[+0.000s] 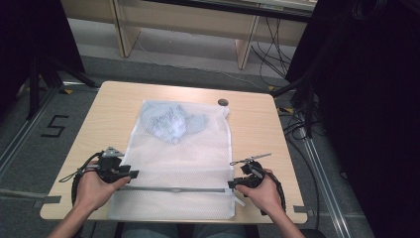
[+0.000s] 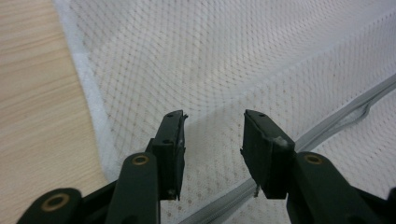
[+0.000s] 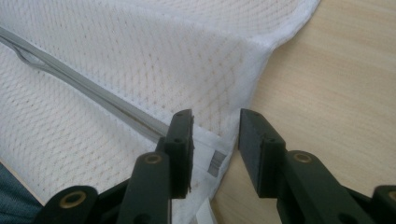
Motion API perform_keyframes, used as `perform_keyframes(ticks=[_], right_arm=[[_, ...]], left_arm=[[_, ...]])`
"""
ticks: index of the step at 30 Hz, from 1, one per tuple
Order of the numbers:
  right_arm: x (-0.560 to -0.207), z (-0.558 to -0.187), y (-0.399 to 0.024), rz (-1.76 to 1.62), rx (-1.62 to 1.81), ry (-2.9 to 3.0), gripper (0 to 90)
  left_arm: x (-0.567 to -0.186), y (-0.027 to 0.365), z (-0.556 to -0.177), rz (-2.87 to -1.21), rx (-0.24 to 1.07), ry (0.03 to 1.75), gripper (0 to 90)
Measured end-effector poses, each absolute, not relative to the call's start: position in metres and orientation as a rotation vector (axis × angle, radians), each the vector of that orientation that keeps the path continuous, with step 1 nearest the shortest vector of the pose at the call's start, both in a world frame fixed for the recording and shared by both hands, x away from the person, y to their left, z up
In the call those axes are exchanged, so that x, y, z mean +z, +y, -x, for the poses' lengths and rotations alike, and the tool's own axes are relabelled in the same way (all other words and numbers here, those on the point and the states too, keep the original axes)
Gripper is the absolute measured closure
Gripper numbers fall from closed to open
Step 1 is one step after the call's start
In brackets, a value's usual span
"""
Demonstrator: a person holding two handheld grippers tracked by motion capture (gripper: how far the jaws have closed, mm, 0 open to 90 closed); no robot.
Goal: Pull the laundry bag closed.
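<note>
A white mesh laundry bag (image 1: 178, 163) lies flat on the wooden table (image 1: 257, 124), with a pale blue garment (image 1: 171, 121) bunched inside its far end. A grey zipper (image 1: 173, 189) runs across the bag near its front. My left gripper (image 1: 130, 174) hovers at the bag's left edge by the zipper, jaws open over the mesh (image 2: 210, 70) with nothing between them. At the bag's right edge, my right gripper (image 1: 233, 183) stands open; the zipper's end (image 3: 140, 122) and a white label (image 3: 212, 156) lie just under its jaws.
A small dark round object (image 1: 223, 102) sits on the table beyond the bag's far right corner. Bare wood lies left and right of the bag. Black stands and cables flank the table on the floor, and a wooden bench stands beyond.
</note>
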State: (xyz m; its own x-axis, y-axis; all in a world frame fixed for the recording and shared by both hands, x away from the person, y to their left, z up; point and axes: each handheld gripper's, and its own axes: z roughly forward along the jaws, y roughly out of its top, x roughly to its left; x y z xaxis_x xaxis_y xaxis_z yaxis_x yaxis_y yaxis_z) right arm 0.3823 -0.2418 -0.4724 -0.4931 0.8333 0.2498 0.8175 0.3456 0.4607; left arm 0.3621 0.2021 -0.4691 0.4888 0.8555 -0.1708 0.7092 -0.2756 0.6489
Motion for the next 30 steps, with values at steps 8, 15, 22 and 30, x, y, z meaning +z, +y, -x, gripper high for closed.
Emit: perform_keyframes(ticks=[8,15,22,30], right_arm=[[-0.463,-0.377,-0.229,-1.437,0.932,2.609,74.1],[-0.458,-0.371,-0.202,-1.391,0.959,2.672,70.2],[-0.458,-0.372,-0.184,-1.295,0.996,2.694,70.4],[-0.456,-0.372,-0.156,-1.256,1.038,2.709,70.6]], left_arm=[[-0.464,0.224,-0.357,-2.024,0.323,1.396,81.7],[-0.468,0.232,-0.361,-2.020,0.284,1.483,89.7],[-0.473,0.233,-0.362,-2.020,0.258,1.512,89.8],[-0.481,0.238,-0.368,-2.089,0.186,1.518,89.8]])
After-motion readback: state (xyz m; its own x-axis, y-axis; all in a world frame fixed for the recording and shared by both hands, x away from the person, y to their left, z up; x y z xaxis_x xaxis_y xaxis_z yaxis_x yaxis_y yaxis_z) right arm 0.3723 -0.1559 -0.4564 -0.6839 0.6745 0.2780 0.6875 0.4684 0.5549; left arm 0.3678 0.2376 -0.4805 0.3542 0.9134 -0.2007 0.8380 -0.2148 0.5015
